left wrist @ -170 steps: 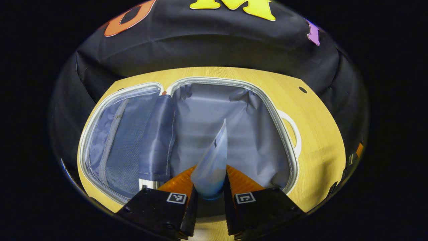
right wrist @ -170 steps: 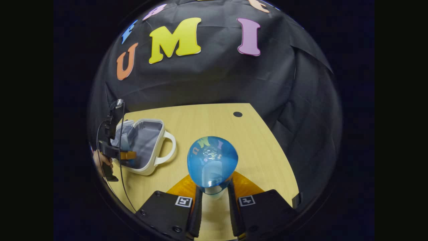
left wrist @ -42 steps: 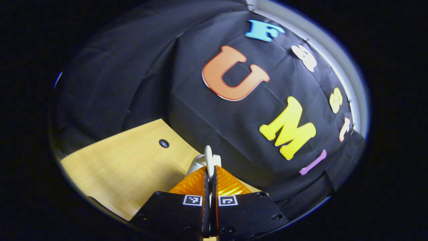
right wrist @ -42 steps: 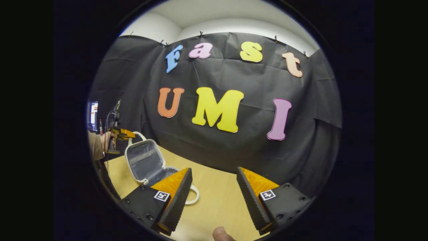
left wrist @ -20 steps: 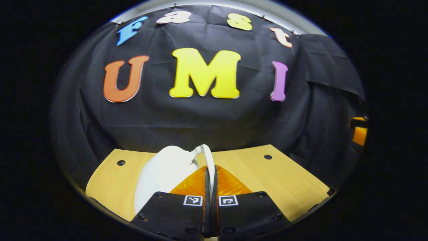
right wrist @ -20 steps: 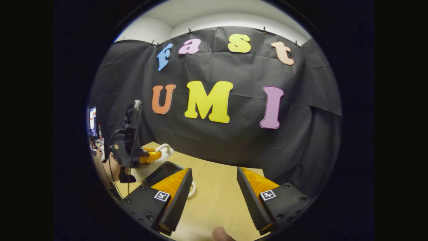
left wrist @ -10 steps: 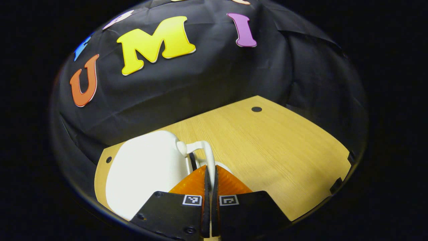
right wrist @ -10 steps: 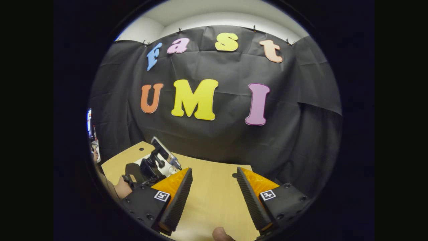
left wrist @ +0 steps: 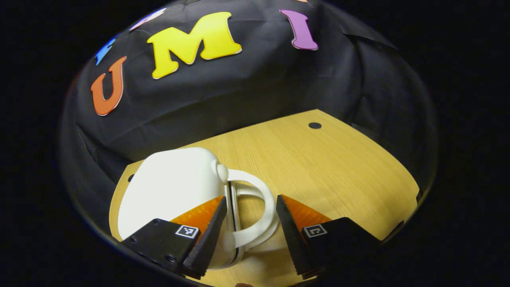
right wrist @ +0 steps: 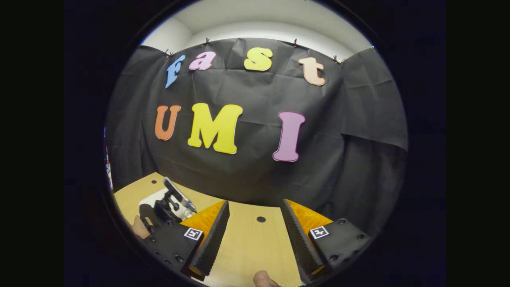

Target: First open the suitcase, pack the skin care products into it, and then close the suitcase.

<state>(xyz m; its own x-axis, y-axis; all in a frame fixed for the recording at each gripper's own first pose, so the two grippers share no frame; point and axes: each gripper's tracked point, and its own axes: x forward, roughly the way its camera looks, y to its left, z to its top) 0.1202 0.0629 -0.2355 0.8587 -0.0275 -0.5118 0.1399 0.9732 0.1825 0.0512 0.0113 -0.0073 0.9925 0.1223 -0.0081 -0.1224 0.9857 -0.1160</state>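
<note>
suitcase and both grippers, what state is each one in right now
suitcase: closed, both shells together, lying flat on the table
suitcase handle: free, between the left gripper's open fingers, neither visibly pressing it
left gripper: open, holding nothing
right gripper: open, holding nothing, above bare tabletop
</note>
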